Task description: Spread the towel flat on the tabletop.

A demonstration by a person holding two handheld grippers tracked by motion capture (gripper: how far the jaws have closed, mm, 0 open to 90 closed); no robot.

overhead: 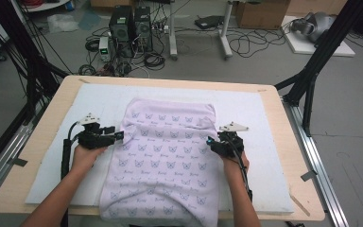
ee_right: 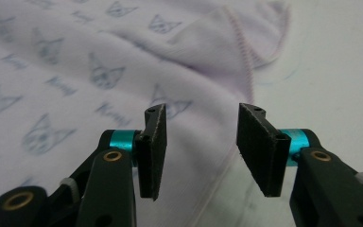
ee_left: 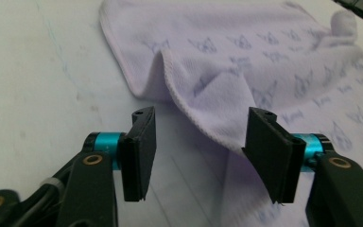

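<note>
A lilac towel (overhead: pixel 165 156) printed with small blue figures lies lengthwise on the white mat, and its near end hangs over the table's front edge. My left gripper (overhead: pixel 118 135) is at the towel's left edge, open. In the left gripper view its jaws (ee_left: pixel 201 118) stand apart. A raised fold of the towel's hem (ee_left: pixel 189 94) lies just beyond them, close to the right pad and not pinched. My right gripper (overhead: pixel 210 143) is at the towel's right edge, open. In the right gripper view its jaws (ee_right: pixel 201 111) hover over the towel's (ee_right: pixel 75 56) border with nothing gripped.
The white mat (overhead: pixel 250 113) covers most of the wooden table (overhead: pixel 45 137). Black frame posts (overhead: pixel 312 66) stand at both far corners. Computer towers (overhead: pixel 130 26) and cables lie on the floor beyond the far edge. A person's forearms enter from the bottom.
</note>
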